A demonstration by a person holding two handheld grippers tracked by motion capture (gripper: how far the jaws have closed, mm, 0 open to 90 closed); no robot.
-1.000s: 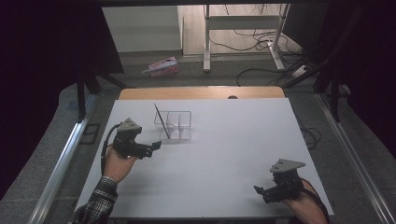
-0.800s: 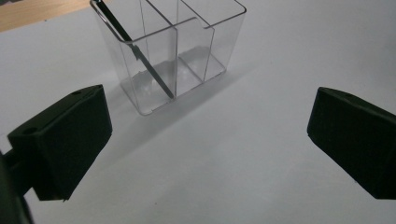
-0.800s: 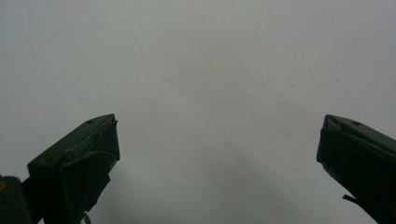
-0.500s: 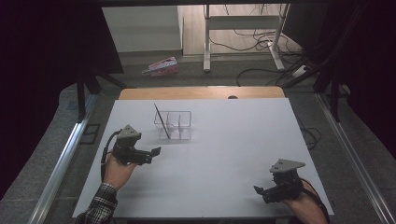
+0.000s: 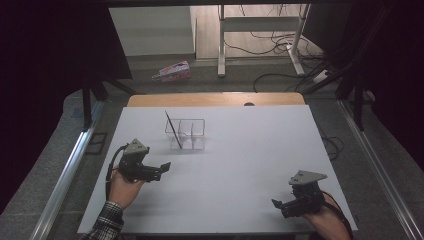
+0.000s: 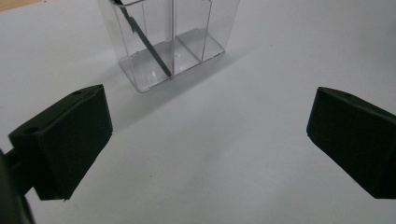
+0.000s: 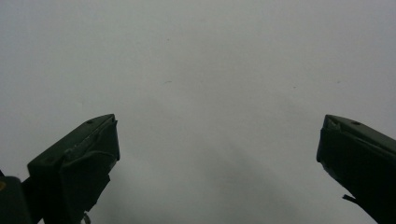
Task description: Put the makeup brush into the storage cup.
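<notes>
A clear plastic organizer with compartments stands on the white table, back of centre. A thin dark stick leans in its left compartment; the left gripper view shows the organizer and the stick ahead of the jaws. My left gripper is held low at the left, below and left of the organizer, open and empty. At the front right my right gripper hovers over bare table, open with nothing between its jaws.
A wooden strip borders the table's far edge. Metal rails run along both sides. Beyond the table lie a pink packet on the floor, desk legs and cables.
My left gripper has drawn back toward the person and down, away from the organizer. The right gripper has stayed in place.
</notes>
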